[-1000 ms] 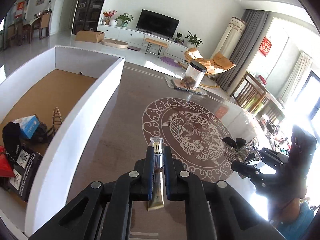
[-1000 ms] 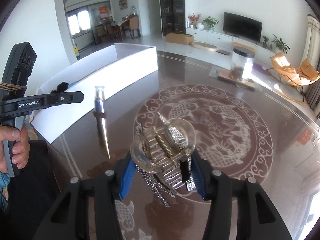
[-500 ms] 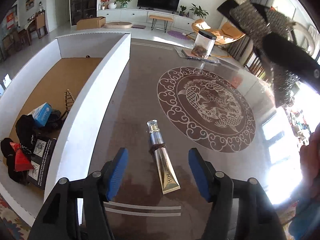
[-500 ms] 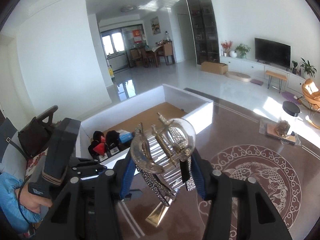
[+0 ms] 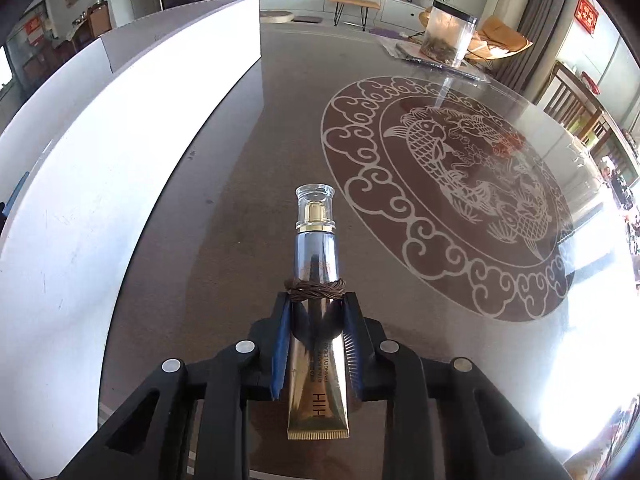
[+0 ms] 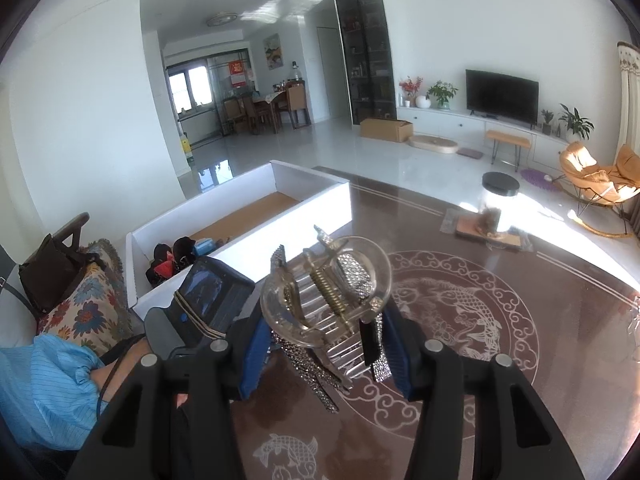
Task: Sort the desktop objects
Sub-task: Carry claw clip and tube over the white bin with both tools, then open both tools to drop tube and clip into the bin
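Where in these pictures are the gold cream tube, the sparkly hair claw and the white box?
gold cream tube (image 5: pixel 318 396): left wrist view, on its flat gold lower body.
sparkly hair claw (image 6: pixel 332 292): right wrist view, on its central spring.
white box (image 6: pixel 280 232): right wrist view, on its long outer wall.

Gold cream tube (image 5: pixel 318 364) between closing blue-padded fingers (image 5: pixel 280 344) on patterned table (image 5: pixel 224 208).
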`<state>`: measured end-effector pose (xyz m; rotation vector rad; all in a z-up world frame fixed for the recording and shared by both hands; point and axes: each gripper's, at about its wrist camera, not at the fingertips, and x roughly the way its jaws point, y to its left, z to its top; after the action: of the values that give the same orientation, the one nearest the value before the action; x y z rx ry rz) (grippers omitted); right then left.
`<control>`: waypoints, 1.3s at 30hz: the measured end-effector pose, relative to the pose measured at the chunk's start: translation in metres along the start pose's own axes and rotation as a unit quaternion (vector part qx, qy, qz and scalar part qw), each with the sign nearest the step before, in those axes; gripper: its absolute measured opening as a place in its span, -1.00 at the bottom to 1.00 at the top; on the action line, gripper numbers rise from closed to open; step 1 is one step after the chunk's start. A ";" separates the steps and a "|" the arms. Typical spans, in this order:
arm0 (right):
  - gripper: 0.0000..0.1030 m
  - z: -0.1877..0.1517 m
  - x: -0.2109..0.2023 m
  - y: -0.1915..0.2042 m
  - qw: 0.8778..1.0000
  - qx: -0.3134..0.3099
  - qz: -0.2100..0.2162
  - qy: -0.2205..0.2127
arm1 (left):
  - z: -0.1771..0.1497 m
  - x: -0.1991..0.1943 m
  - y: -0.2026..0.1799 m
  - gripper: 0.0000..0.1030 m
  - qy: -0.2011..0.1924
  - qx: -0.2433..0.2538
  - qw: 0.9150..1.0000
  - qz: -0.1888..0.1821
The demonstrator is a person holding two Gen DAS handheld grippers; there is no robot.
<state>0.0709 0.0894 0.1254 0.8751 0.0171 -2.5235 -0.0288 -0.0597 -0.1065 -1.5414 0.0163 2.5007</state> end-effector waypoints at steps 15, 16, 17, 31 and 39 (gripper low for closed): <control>0.00 0.082 0.143 0.133 0.987 -0.049 0.153 0.026 | 0.051 -0.165 0.204 -0.52 -0.118 -0.121 0.983 0.074; 0.01 0.088 0.158 0.151 0.984 -0.057 0.164 0.033 | 0.052 -0.161 0.221 -0.52 -0.107 -0.132 0.982 0.085; 0.00 0.093 0.175 0.169 0.981 -0.069 0.174 0.045 | 0.051 -0.157 0.235 -0.52 -0.095 -0.141 0.981 0.094; 0.73 0.073 0.312 0.236 0.943 -0.148 0.153 0.254 | 0.026 -0.127 0.291 0.75 -0.062 -0.223 0.960 0.158; 0.88 0.113 0.304 0.202 0.958 -0.130 0.086 0.240 | 0.023 -0.161 0.271 0.96 -0.097 -0.255 0.946 0.176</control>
<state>-0.1163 -0.2376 0.0643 1.2891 0.4004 -2.0362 -0.0270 -0.3490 0.0201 -1.5616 -0.4603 3.1142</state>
